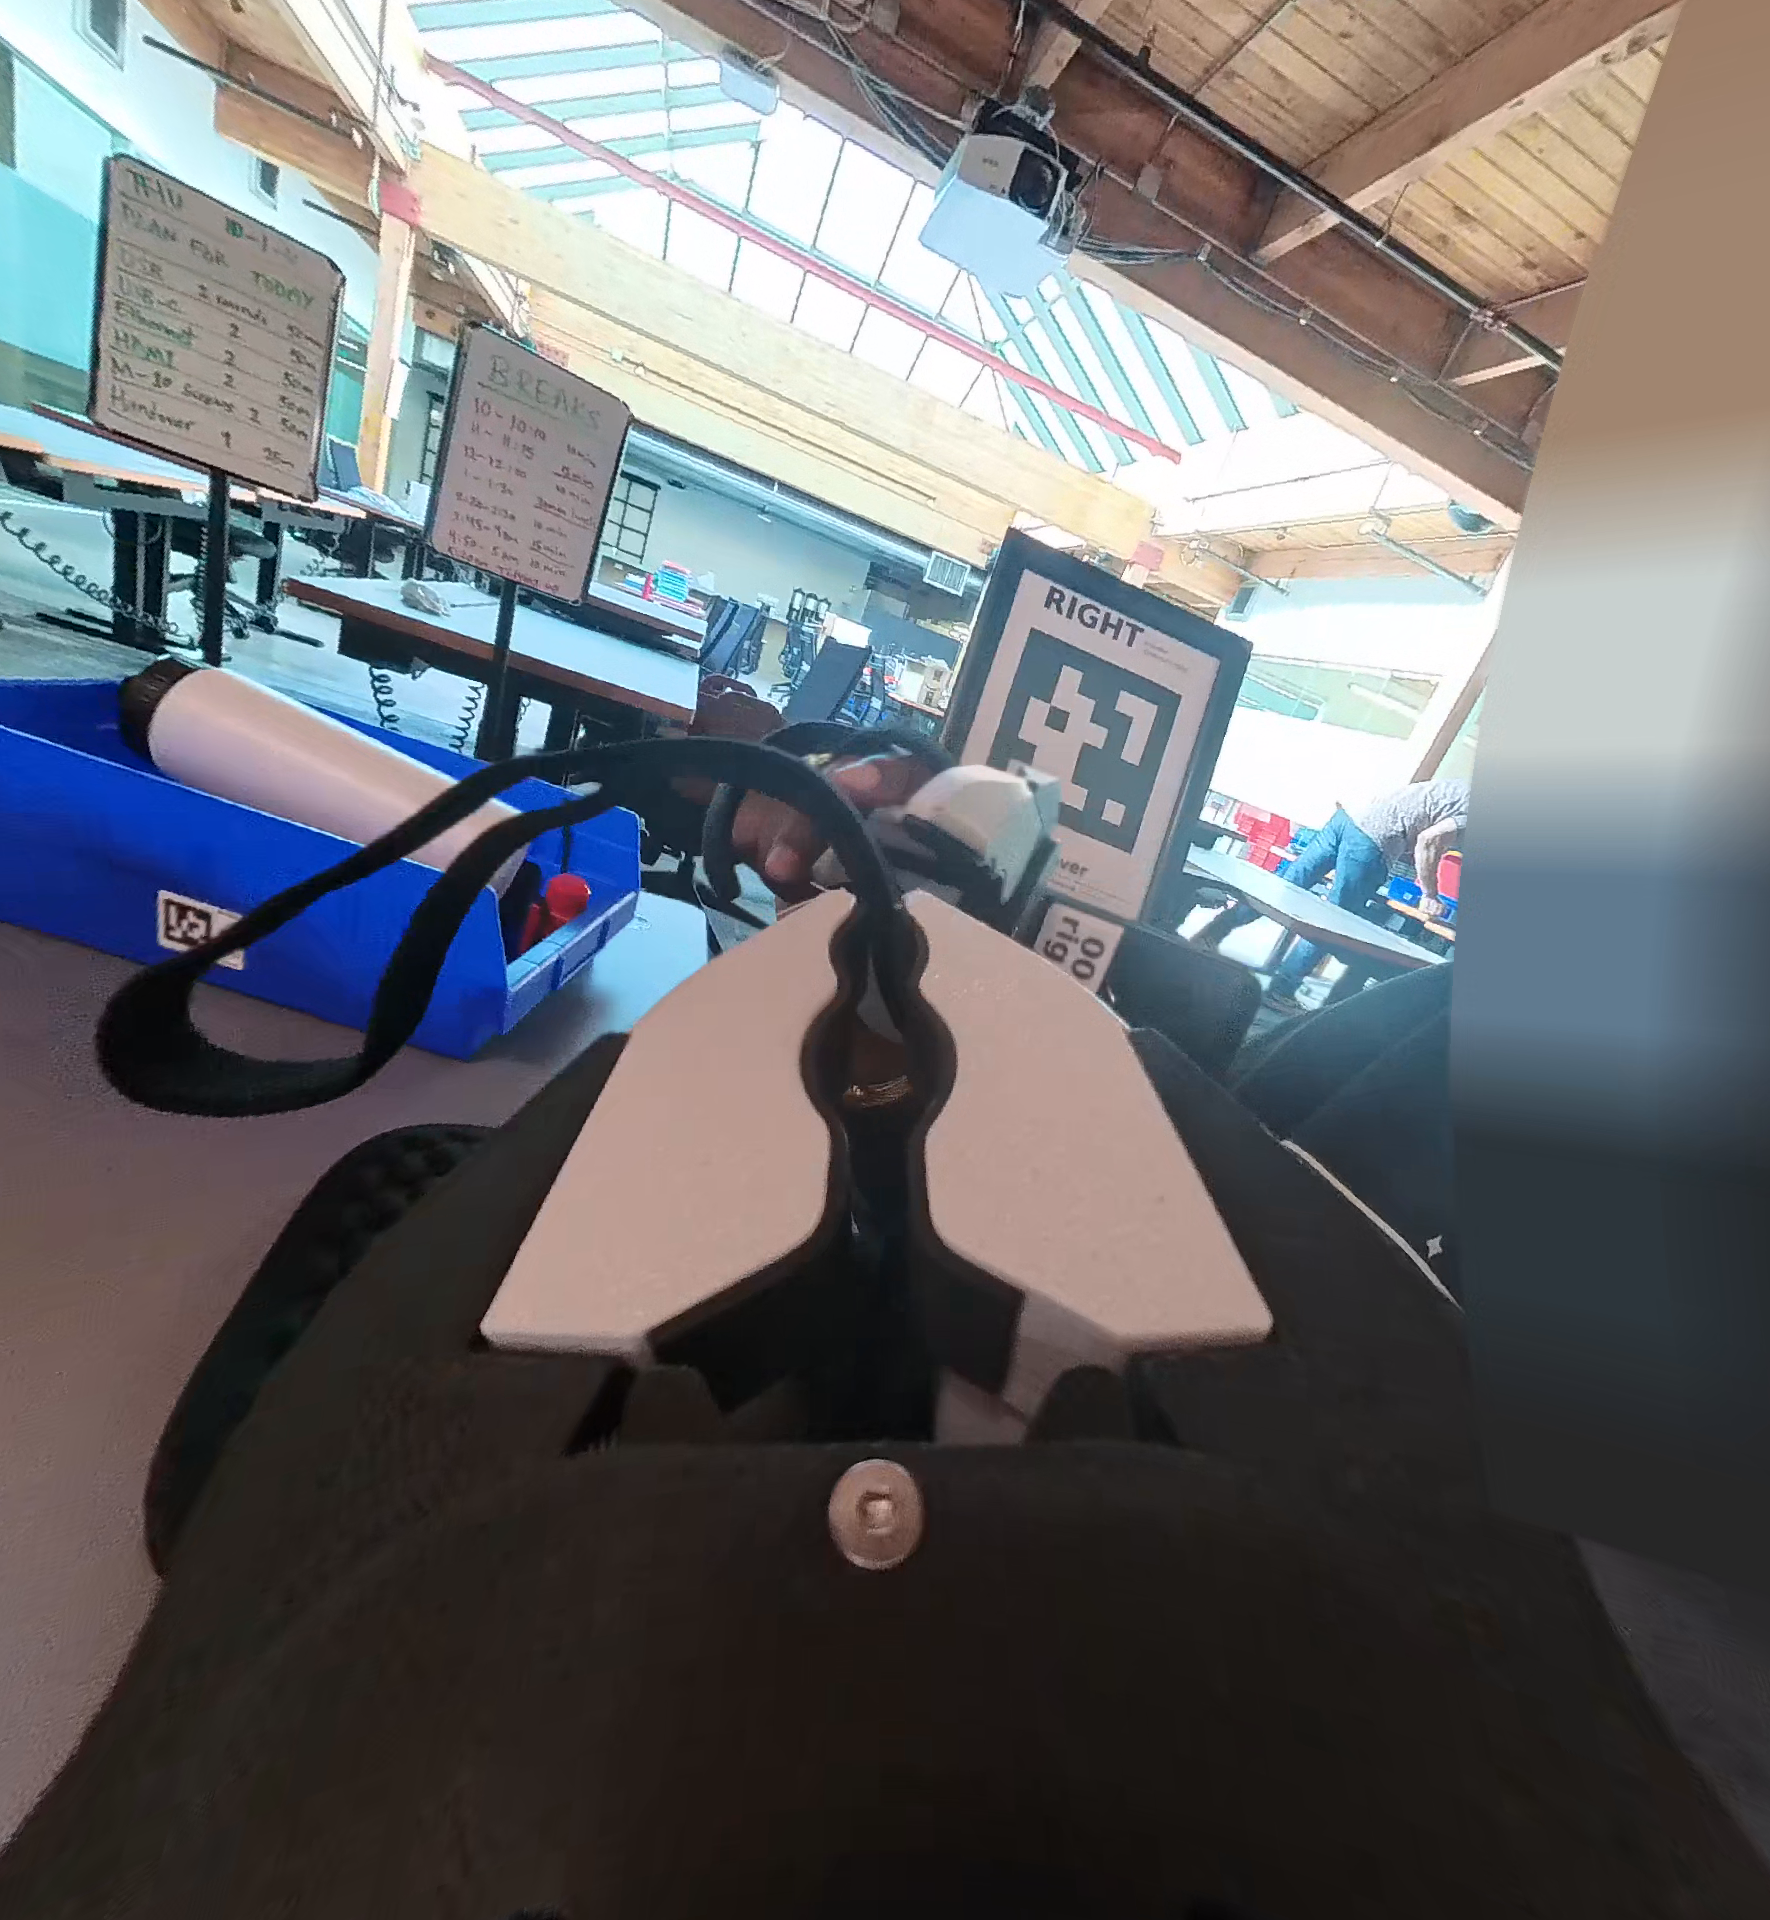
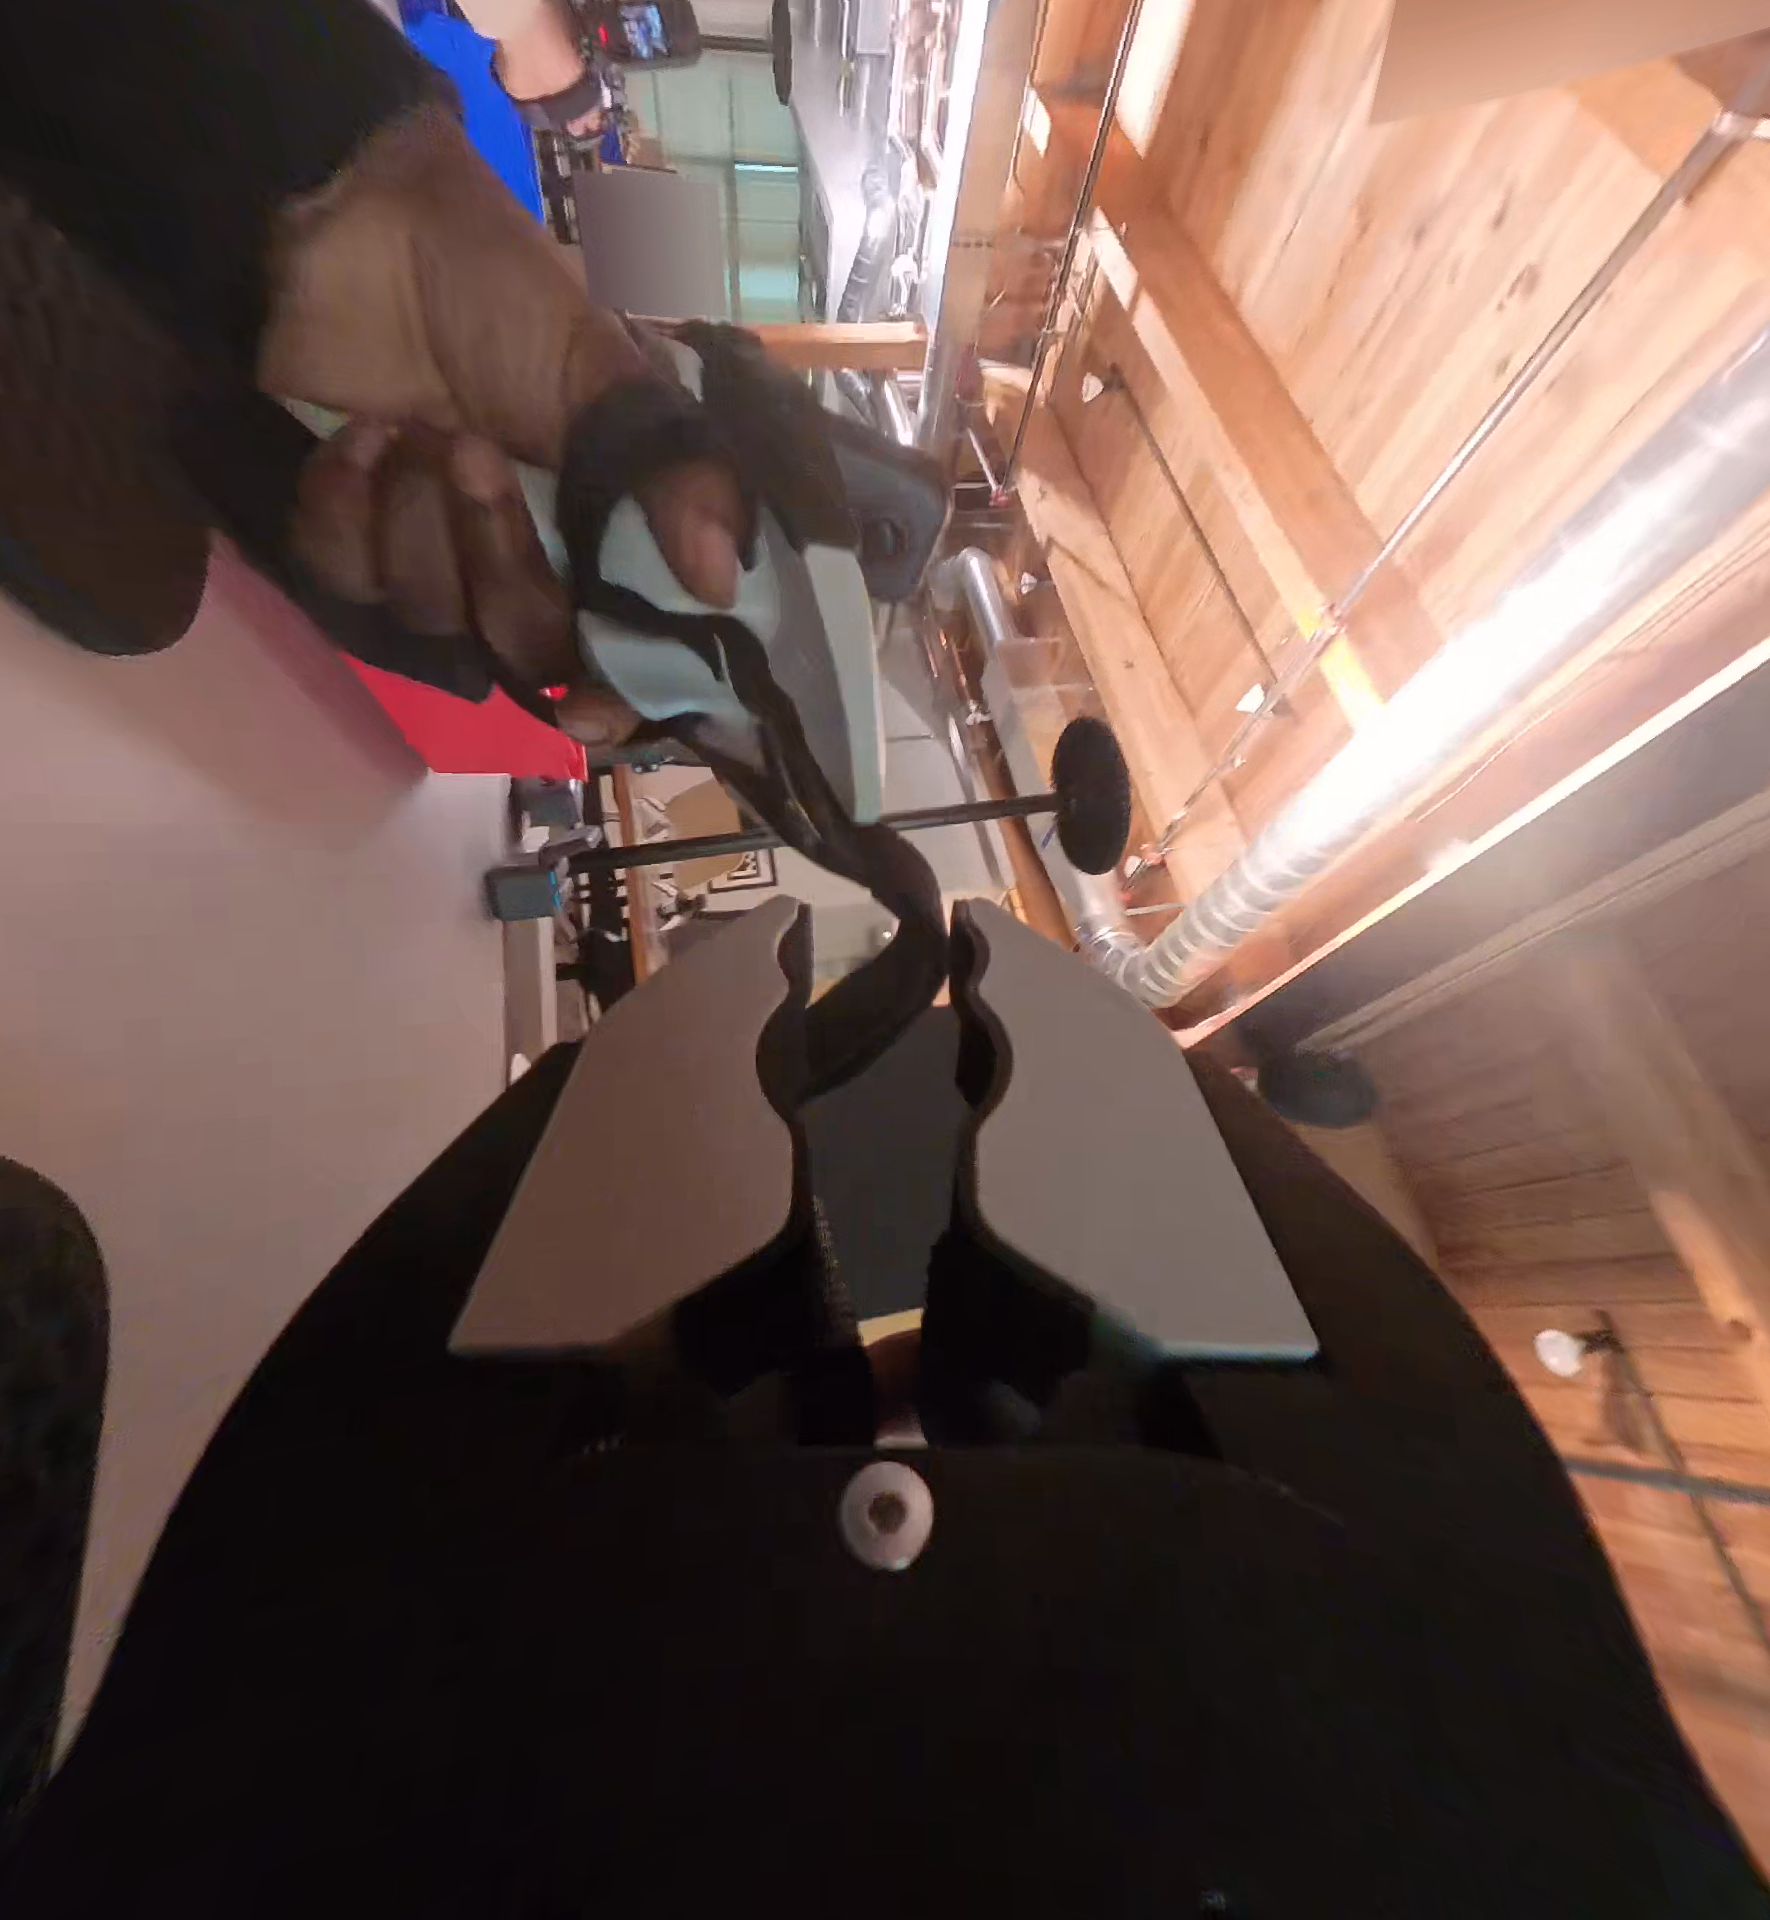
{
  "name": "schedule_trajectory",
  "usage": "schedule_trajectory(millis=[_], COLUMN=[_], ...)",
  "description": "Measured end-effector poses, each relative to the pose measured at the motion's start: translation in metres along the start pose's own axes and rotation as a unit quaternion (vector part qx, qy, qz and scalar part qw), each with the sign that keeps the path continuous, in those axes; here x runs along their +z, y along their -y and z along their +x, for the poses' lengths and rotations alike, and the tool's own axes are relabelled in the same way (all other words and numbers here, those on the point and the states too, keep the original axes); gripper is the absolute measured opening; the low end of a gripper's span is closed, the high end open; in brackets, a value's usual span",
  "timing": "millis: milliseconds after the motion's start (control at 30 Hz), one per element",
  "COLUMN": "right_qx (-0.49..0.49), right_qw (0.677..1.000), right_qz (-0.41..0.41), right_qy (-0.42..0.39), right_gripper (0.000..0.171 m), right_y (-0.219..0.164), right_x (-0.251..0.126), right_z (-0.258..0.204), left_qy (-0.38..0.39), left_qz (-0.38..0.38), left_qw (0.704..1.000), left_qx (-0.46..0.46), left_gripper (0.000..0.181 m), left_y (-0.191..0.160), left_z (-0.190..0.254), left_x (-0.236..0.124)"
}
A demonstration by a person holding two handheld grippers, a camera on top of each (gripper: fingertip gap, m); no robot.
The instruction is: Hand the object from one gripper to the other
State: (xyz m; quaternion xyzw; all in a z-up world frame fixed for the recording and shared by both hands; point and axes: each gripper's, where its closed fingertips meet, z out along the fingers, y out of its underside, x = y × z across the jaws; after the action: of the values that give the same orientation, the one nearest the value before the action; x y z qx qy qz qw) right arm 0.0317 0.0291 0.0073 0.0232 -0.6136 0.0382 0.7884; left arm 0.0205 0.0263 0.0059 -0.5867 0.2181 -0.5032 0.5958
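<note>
A black fabric strap [image 1: 268,997] is the object. My left gripper [image 1: 876,920] is shut on one end of it, and the rest loops out to the left and sags onto the grey table [image 1: 81,1299]. The right gripper's pale body [image 1: 974,821] and a hand [image 1: 777,836] show just beyond my left fingertips. In the right wrist view my right gripper [image 2: 879,925] is open, with the strap [image 2: 902,935] running between its fingers and lying against the right one. The strap leads up to the left gripper [image 2: 756,634], which a hand [image 2: 424,312] holds.
A blue bin [image 1: 341,925] stands on the table at the left, holding a white cylinder [image 1: 309,758] and a red item [image 1: 564,899]. A black-and-white marker board [image 1: 1099,727] stands behind. Two whiteboards on stands [image 1: 216,322] and other tables lie farther back.
</note>
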Motion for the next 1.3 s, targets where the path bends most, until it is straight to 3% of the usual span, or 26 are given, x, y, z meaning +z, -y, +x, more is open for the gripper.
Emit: schedule_trajectory(millis=[167,267,333,400,500,600,700,767,867,1000,1300], right_qx=[-0.077,-0.084,-0.028,0.091,0.316,0.495,0.622,0.662,0.684,0.692,0.731], right_qw=[0.997,0.996,1.0,0.996,0.946,0.86,0.761,0.719,0.689,0.679,0.64], right_qz=[-0.011,-0.017,-0.012,-0.006,0.012,0.039,0.079,0.097,0.109,0.111,0.129], right_qy=[-0.008,-0.011,-0.004,0.005,0.068,0.12,0.167,0.19,0.214,0.218,0.197], right_gripper=[0.024,0.008,0.005,0.004,0.005,0.005,0.005,0.005,0.005,0.005,0.021], right_y=[0.004,0.003,0.002,-0.003,-0.009,-0.01,-0.006,-0.004,0.0,0.003,0.003], right_x=[0.004,0.006,0.006,0.008,0.01,0.008,0.005,0.003,0.0,0.001,0.01], right_z=[-0.006,-0.007,-0.005,0.001,0.002,0.004,0.006,0.006,0.004,0.004,0.005], left_qy=[-0.011,-0.014,-0.013,0.002,0.041,0.06,0.061,0.06,0.064,0.043,0.008], left_qz=[-0.021,-0.025,-0.014,0.018,0.049,0.02,-0.017,-0.027,-0.039,-0.036,0.077], left_qw=[1.0,1.0,1.0,0.998,0.984,0.977,0.977,0.979,0.979,0.982,0.991], left_qx=[-0.003,-0.003,0.017,0.063,0.163,0.203,0.204,0.194,0.192,0.182,0.107], left_gripper=[0.005,0.007,0.011,0.015,0.02,0.027,0.029,0.027,0.019,0.005,0.004], left_y=[-0.008,-0.009,-0.005,0.006,0.017,0.013,0.002,-0.003,-0.009,-0.01,0.019], left_z=[0.004,0.004,0.004,0.004,0.004,0.002,0.0,-0.001,-0.005,0.0,0.008], left_x=[0.005,0.006,0.005,0.002,-0.007,-0.009,-0.003,0.0,0.003,0.007,-0.002])
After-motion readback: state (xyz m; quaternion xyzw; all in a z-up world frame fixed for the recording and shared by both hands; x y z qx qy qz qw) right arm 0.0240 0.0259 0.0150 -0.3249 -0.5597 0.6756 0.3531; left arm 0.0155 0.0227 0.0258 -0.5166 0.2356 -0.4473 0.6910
